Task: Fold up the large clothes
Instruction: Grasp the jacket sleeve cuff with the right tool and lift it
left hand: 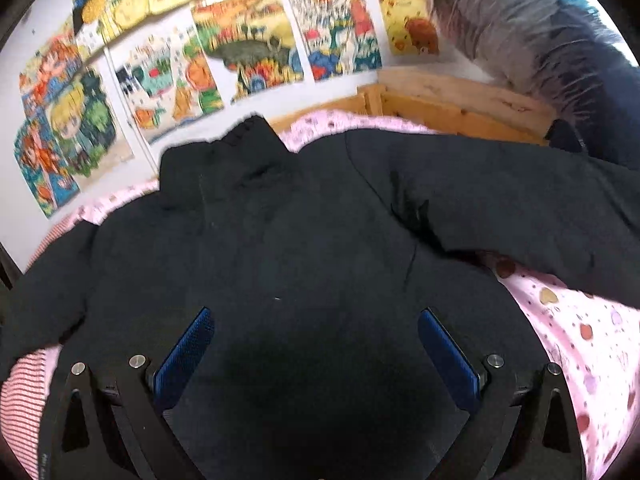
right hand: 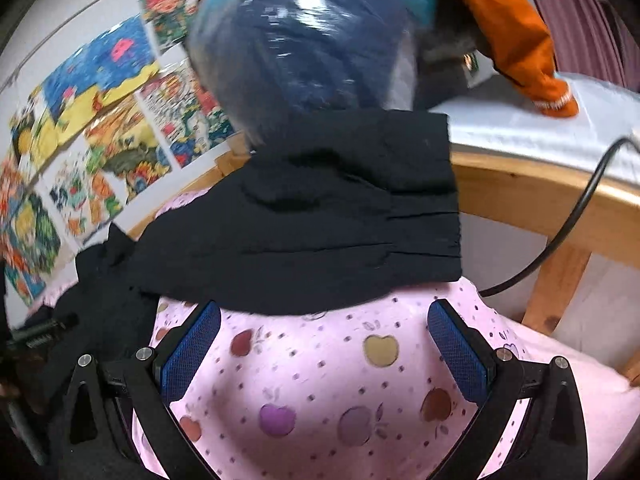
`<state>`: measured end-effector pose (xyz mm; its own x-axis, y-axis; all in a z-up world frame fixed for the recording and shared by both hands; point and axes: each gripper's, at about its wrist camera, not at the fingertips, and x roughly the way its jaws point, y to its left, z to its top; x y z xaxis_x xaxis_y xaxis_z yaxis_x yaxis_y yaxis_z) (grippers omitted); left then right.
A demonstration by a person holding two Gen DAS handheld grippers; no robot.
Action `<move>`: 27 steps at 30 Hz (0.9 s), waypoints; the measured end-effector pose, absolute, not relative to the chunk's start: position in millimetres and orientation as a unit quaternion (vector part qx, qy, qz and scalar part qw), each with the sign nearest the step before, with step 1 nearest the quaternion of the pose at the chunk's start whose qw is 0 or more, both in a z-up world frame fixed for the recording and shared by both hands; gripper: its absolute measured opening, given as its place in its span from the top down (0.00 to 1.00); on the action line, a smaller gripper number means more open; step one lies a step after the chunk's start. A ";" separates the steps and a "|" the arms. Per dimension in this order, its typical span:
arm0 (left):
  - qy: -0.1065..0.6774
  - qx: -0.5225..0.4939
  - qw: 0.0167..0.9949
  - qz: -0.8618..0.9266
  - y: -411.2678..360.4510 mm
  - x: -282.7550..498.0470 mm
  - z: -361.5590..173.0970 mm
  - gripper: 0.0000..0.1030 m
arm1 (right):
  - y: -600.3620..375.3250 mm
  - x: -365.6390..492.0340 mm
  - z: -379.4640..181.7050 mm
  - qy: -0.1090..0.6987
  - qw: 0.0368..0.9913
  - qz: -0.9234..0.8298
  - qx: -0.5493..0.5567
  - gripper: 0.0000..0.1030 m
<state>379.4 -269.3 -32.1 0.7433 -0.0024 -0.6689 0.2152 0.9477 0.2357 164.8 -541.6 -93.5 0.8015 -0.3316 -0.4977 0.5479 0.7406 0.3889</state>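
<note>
Hovering with jaws spread, the left tool (left hand: 316,340) and right tool (right hand: 324,336) overlook a blurred black jacket (left hand: 304,216), its hem cut off.

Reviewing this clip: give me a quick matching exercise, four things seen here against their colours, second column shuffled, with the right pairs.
Things:
1. jacket
2. bed sheet
3. gripper pads
4. garment on the raised ledge

Colours:
A. orange
B. pink with apple print
C. black
D. blue

Pairs: 1-C, 2-B, 3-D, 4-A
</note>
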 end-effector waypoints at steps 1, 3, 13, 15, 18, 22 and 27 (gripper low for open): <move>0.365 0.146 0.918 -0.056 -271.3 387.2 -35.3 0.00 | -543.6 167.1 -95.6 0.202 0.909 -0.245 0.269 0.01; 0.379 0.128 0.915 -0.053 -272.5 401.7 -38.5 0.00 | -547.8 173.8 -98.9 0.202 0.909 -0.241 0.274 0.01; 0.359 0.110 0.923 -0.078 -305.4 458.0 -48.2 0.00 | -569.9 186.0 -120.1 0.155 0.885 -0.237 0.369 0.01; 0.364 0.107 0.923 -0.069 -310.4 469.3 -53.1 0.00 | -572.1 188.5 -121.8 0.139 0.879 -0.245 0.386 0.01; 0.378 0.103 0.918 -0.058 -316.3 487.3 -64.7 0.00 | -573.9 189.7 -126.0 0.126 0.872 -0.255 0.400 0.04; 0.415 0.128 0.900 -0.046 -325.6 501.2 -91.5 0.00 | -575.1 191.3 -131.3 0.118 0.864 -0.271 0.408 0.36; 0.426 0.138 0.893 -0.041 -327.9 500.9 -96.7 0.00 | -576.6 189.4 -129.7 0.116 0.862 -0.258 0.420 0.68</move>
<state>500.9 -327.9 -96.7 0.6344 0.0446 -0.7718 0.1903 0.9586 0.2118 189.4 -576.6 -129.7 0.8397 -0.3478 -0.4170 0.5427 0.5139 0.6644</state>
